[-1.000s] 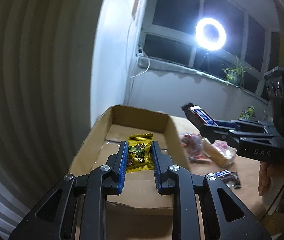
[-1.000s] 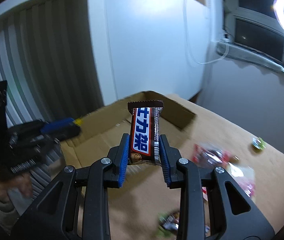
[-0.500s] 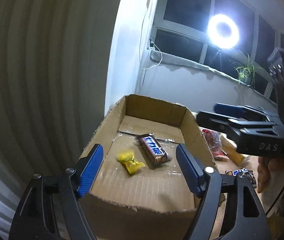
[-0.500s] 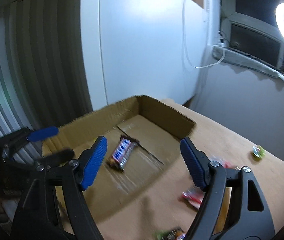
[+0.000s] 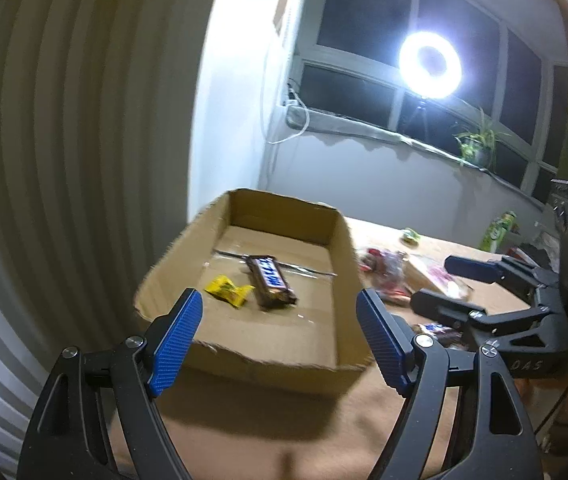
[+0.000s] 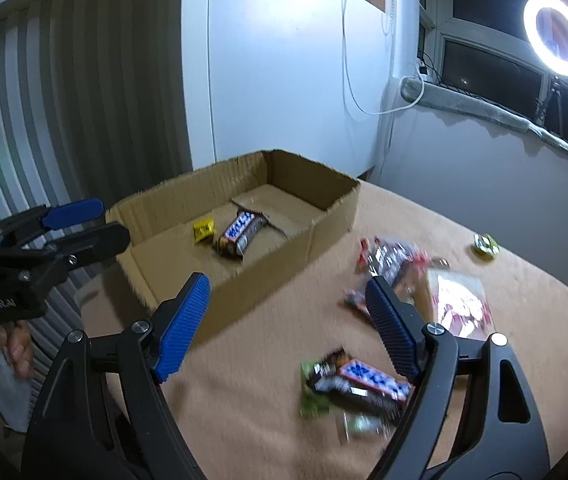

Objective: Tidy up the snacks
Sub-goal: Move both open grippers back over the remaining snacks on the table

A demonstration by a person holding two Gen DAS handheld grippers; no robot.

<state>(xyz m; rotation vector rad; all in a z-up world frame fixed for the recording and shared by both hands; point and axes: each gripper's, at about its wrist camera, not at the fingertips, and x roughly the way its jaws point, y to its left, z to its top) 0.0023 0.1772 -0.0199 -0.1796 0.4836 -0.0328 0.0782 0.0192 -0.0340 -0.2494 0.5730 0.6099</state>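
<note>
Two snacks lie in the box (image 5: pixel 268 344): one yellow candy (image 5: pixel 229 289) and one brown bar (image 5: pixel 271 280) with a blue-and-white label, side by side and just apart on the cardboard floor. The bar lies nearer the middle, the candy toward the box's left wall as the left wrist view shows it.

Both tongs have just been opening and now stand wide apart with nothing between their blue pads. The left gripper (image 5: pixel 278 338) hangs over the box's near, ragged edge, pointing down into it. The right gripper (image 6: pixel 286 328) hangs over the table (image 6: pixel 244 392), outside the box's right wall, with a person's hand (image 6: pixel 16 344) on the other tool at the left edge of that view.

On the table, loose snacks remain in a blurred scatter: one dark bar (image 6: pixel 358 384) with a blue label lying across a green wrapper (image 6: pixel 314 394) close under the right gripper, a cluster of red-and-clear wrappers (image 6: pixel 392 260) beside a clear packet (image 6: pixel 460 304), and one small green candy (image 6: pixel 484 245) alone, well apart toward the far edge. How many pieces make up the red cluster cannot be told through the blur.

The box is shallow, open-topped, its walls low and torn along the rim; most of its floor is bare. It sits at the table's far left corner, close to the ribbed wall (image 5: pixel 64 160). Between the box and the scatter, a strip of tabletop lies free. A ring light (image 6: pixel 557 35) glows at the dark window.
</note>
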